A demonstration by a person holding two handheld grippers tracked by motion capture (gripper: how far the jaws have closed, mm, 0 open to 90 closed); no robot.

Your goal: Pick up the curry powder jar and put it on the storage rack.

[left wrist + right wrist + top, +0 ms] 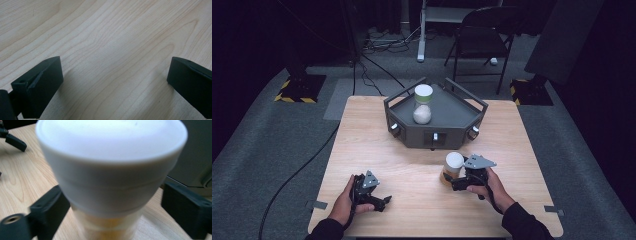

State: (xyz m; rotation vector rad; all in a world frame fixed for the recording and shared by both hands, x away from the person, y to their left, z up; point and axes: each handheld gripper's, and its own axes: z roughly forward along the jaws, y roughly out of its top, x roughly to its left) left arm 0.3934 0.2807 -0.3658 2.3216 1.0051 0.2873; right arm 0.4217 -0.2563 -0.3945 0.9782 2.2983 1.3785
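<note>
Right claw [451, 181] open around jar [452, 169], white lid on top, jaws on both sides, not squeezing. Left claw [385, 201] open wide over bare table [412, 150].

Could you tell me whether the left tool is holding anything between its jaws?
No, the left tool has its jaws spread wide apart with nothing except bare wooden table between them.

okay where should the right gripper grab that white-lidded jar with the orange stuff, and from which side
Grip the jar on its clear body just under the wide white lid, coming in level from the person's side, as the right gripper already straddles it. The jar stands upright, and the lid overhangs, so it probably stops slipping.
</note>
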